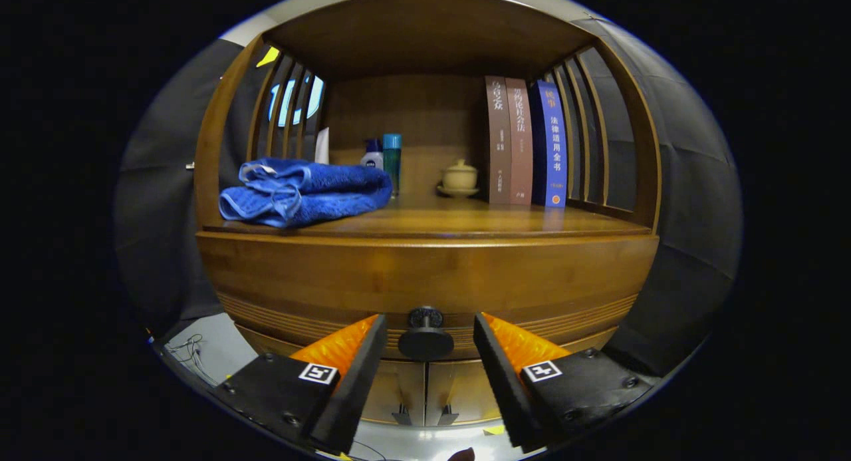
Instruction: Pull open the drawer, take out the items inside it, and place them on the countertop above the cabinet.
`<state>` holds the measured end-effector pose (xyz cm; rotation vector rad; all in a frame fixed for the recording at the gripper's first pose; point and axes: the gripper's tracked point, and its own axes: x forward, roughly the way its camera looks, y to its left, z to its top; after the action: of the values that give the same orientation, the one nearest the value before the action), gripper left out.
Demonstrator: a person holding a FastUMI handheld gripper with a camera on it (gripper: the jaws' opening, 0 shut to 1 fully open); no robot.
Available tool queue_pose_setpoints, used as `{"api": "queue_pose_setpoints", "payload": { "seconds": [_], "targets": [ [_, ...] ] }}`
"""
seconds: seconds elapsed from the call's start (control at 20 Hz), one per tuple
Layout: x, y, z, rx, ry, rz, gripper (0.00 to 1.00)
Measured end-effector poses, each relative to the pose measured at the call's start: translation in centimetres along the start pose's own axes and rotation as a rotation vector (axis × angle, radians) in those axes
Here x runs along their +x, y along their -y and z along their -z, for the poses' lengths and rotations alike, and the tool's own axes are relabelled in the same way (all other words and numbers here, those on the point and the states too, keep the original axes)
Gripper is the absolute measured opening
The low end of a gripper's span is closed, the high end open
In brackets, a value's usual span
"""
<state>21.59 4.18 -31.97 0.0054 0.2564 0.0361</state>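
Observation:
A wooden cabinet faces me, its drawer front (425, 281) closed below the countertop (465, 221). The drawer's round black knob (425, 334) sits between my two fingertips, with a gap on each side. My gripper (429, 331) is open, its orange and black fingers (352, 354) level with the knob and not pressing on it. What the drawer holds is hidden.
On the countertop lies a folded blue towel (302, 191) at the left. Behind it stand two small bottles (384, 156), then a lidded cup on a saucer (459, 178), and three upright books (525, 142) at the right. Slatted sides and a top board enclose the shelf. Lower cabinet doors (425, 388) are shut.

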Motion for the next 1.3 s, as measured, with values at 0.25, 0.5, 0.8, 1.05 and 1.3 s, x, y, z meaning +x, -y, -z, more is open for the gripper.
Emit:
{"api": "queue_pose_setpoints", "payload": {
  "seconds": [0.25,0.5,0.8,1.05,1.3],
  "targets": [
    [0.6,-0.4,0.2,-0.014,0.000,0.007,0.45],
    [0.0,-0.4,0.3,-0.019,0.000,-0.004,0.40],
    [-3.9,-0.2,1.0,0.009,-0.008,-0.003,0.40],
    [-7.8,0.1,1.8,0.035,-0.015,-0.009,0.40],
    [-11.0,0.3,2.5,0.046,-0.011,-0.011,0.40]
  ]
}}
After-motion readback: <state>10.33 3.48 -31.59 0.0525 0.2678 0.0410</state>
